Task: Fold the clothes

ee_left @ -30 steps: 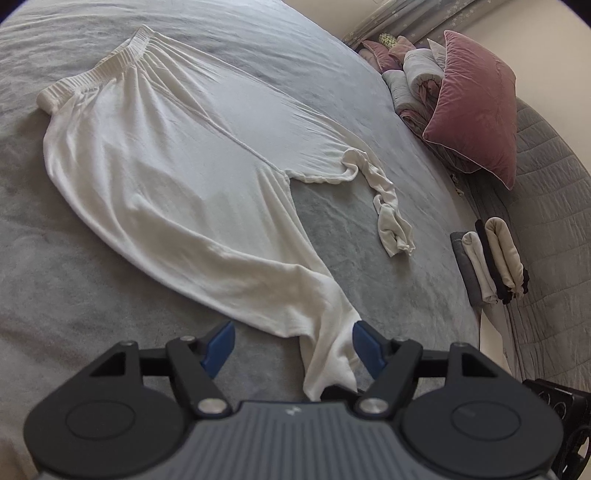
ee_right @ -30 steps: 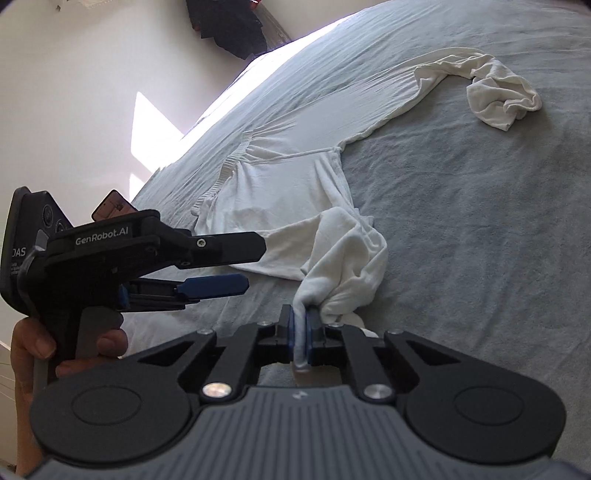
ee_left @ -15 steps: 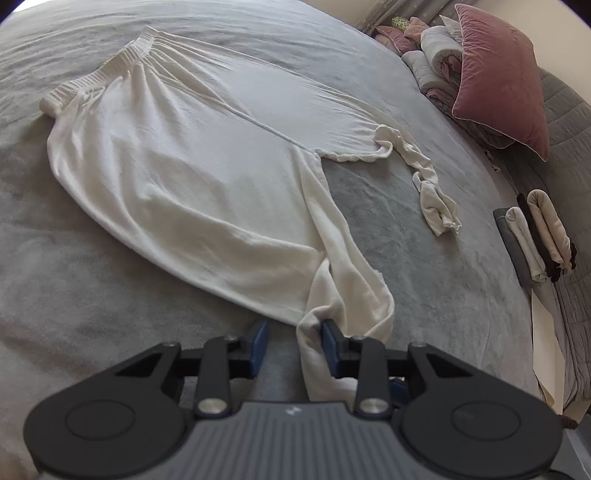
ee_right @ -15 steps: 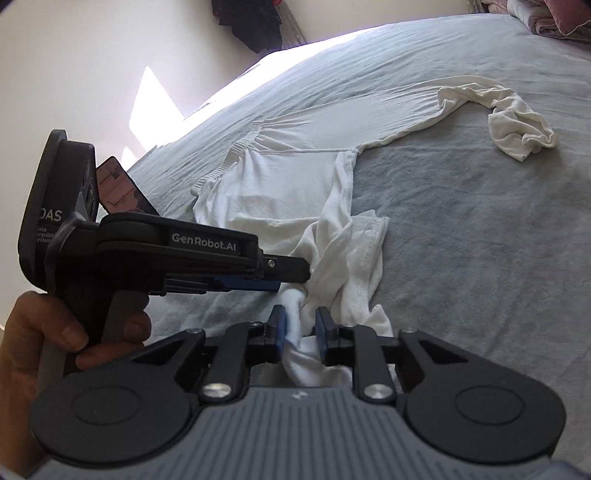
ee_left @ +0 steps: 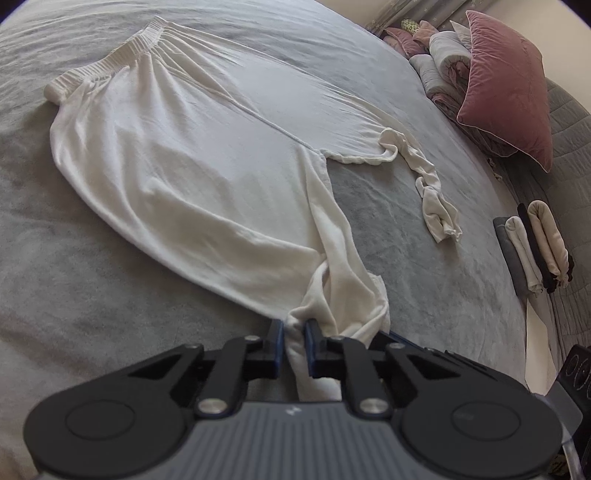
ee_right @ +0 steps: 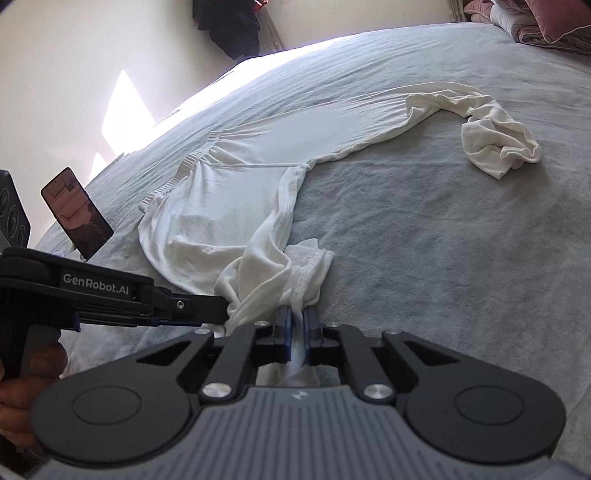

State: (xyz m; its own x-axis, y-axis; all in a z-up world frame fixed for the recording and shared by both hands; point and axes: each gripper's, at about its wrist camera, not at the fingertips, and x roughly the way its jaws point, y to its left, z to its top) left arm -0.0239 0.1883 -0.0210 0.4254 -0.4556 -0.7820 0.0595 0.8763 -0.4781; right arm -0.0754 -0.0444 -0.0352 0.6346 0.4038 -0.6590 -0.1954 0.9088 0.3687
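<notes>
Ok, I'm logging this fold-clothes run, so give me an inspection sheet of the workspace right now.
Surface: grey bed cover, rumpled.
Job's things: white trousers spread flat, far leg end bunched.
Clutter: folded clothes at the bed edge.
Grippers: left gripper and right gripper both shut on the near leg's hem.
Cables: nothing seen.
Surroundings: pink pillow, rolled bedding, dark garment on the wall.

Soft daylight fills both views, evenly bright across the bed [ee_left: 92, 258]. In the right wrist view a hard sunlit patch glares on the wall [ee_right: 125, 110] and the bed's far edge blows out white. Fisheye curvature bends the edges, corners vignette dark, and shadows stay faint.
</notes>
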